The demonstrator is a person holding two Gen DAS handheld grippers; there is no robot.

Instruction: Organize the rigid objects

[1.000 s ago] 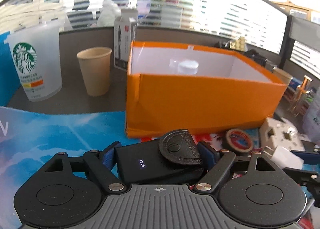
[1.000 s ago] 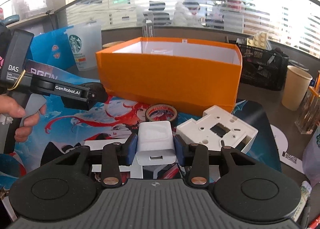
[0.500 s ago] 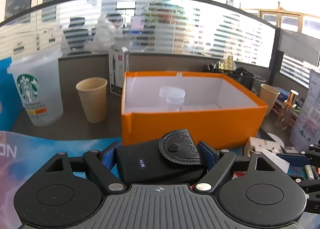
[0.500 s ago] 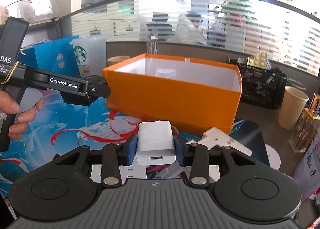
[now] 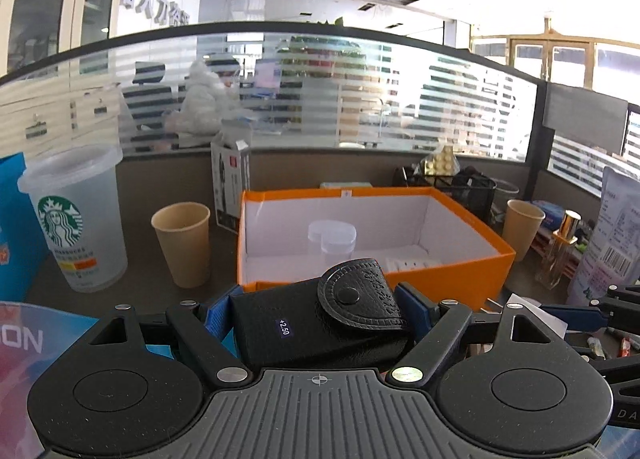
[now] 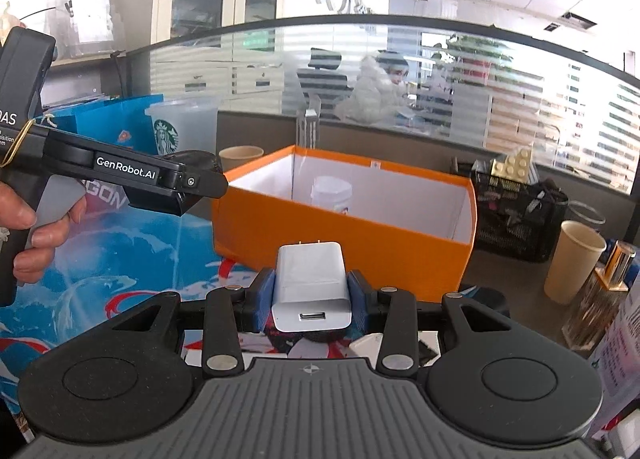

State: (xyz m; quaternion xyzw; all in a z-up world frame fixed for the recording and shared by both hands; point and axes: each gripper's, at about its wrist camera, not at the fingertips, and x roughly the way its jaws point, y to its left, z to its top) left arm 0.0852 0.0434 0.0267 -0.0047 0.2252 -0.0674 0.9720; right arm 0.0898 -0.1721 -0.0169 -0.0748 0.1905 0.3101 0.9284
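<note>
box mouth: the orange box (image 5: 460,283) is open on top, so dropping in from above is fine

inside the box: two clear lidded jars (image 5: 332,237) sit at about 11 o'clock on the floor, flat white bits at 4 o'clock, the rest is bare white

left of box: paper cup (image 5: 182,243) and big Starbucks cup (image 5: 76,219) crowd 9 o'clock

behind: carton (image 5: 230,187) at 11 o'clock

right: another paper cup (image 5: 522,227) and a gold-capped bottle (image 5: 560,249) at 3 o'clock

Matt leather case (image 5: 320,323), glossy plastic charger (image 6: 311,287)
</note>
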